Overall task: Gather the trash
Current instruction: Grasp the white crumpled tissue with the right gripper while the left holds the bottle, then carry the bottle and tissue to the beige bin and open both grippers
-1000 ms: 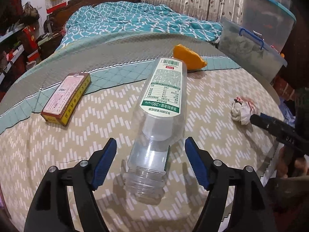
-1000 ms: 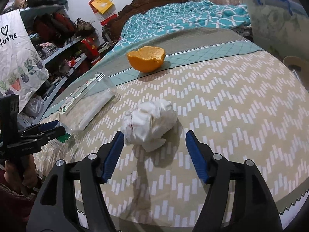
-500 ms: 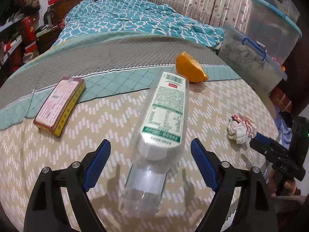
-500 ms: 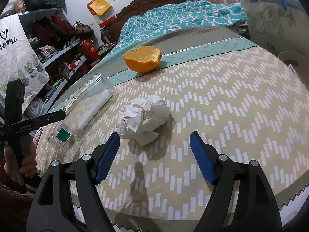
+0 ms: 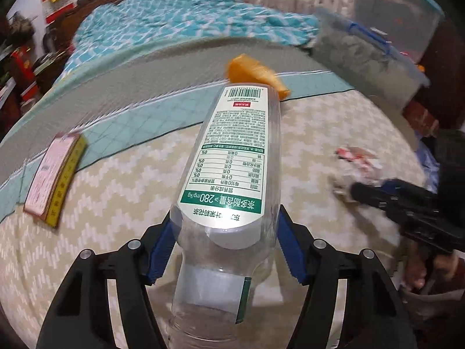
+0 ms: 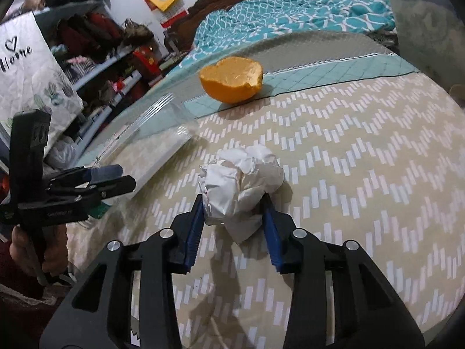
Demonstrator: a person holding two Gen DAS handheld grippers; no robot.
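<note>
My left gripper is shut on a clear empty plastic bottle with a green and white label, its neck toward the camera and its far end raised off the round table. My right gripper is shut on a crumpled white paper ball on the zigzag tablecloth. The bottle and left gripper show at the left of the right wrist view. The paper ball and right gripper show at the right of the left wrist view.
An orange peel half lies farther back on the table, also seen behind the bottle. A flat pink and yellow box lies at the table's left. A bed, plastic storage bins and shelves surround the table.
Both grippers have moved forward and closed: the left onto the bottle, lifting its far end, the right onto the paper ball.
</note>
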